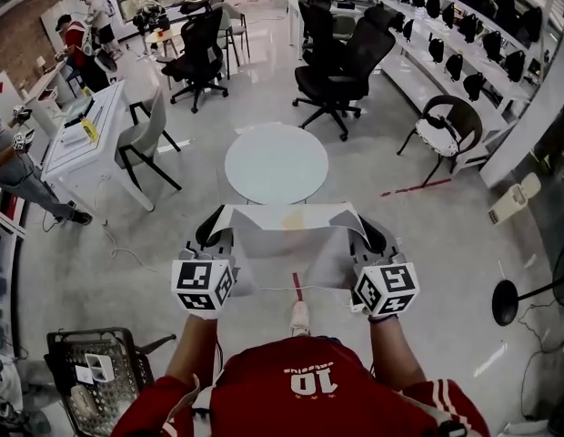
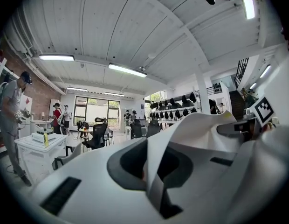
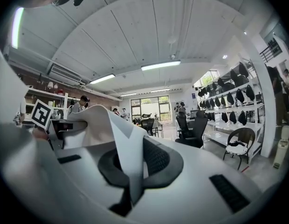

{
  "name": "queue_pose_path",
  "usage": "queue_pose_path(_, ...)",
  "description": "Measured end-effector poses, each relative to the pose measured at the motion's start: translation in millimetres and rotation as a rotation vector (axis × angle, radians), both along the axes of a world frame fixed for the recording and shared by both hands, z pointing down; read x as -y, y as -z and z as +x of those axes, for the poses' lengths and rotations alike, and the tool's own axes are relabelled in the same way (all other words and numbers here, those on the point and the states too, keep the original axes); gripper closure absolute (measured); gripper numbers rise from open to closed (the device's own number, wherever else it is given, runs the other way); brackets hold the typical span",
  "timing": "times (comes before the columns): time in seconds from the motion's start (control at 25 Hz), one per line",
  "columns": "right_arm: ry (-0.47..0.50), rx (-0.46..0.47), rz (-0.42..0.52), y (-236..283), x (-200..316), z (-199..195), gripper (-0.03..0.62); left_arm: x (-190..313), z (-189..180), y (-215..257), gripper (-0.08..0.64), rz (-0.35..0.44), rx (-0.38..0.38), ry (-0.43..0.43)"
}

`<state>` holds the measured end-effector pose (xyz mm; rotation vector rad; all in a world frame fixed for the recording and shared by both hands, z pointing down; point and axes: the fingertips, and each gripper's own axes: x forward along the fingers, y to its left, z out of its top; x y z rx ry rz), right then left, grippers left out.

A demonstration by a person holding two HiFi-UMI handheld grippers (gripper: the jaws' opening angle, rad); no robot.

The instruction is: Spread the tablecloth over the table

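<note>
A white tablecloth (image 1: pixel 287 244) hangs stretched between my two grippers, just short of the round white table (image 1: pixel 276 162) on the floor ahead. My left gripper (image 1: pixel 215 232) is shut on the cloth's left corner. In the left gripper view the cloth (image 2: pixel 196 129) is pinched in the shut left gripper (image 2: pixel 151 174) and runs off to the right. My right gripper (image 1: pixel 367 232) is shut on the right corner. The right gripper view shows a fold of the cloth (image 3: pixel 100 125) clamped in the right gripper (image 3: pixel 130 174). Both grippers point level toward the table.
Black office chairs (image 1: pixel 341 66) stand beyond the round table. A white desk (image 1: pixel 86 130) with a grey chair (image 1: pixel 146 144) is at the left, with people near it. A black wire basket (image 1: pixel 100 371) sits at lower left. A round stand base (image 1: pixel 506 302) is at right.
</note>
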<state>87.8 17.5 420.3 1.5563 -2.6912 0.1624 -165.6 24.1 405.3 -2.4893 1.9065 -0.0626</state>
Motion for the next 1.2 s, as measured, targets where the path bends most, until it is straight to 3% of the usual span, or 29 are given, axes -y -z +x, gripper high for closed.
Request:
queue_pose_path(0.72,0.058,0.027,-0.009,0.3,143.9,27.1,0.577,137.9,26.5,4.3,0.545,-0.022,0.028,0.059)
queue_pose_path(1.2,0.105,0.048,0.0,2.3,181.6,35.7,0.577,166.4,35.8,12.7,0.545,-0.007,0.05,0.09)
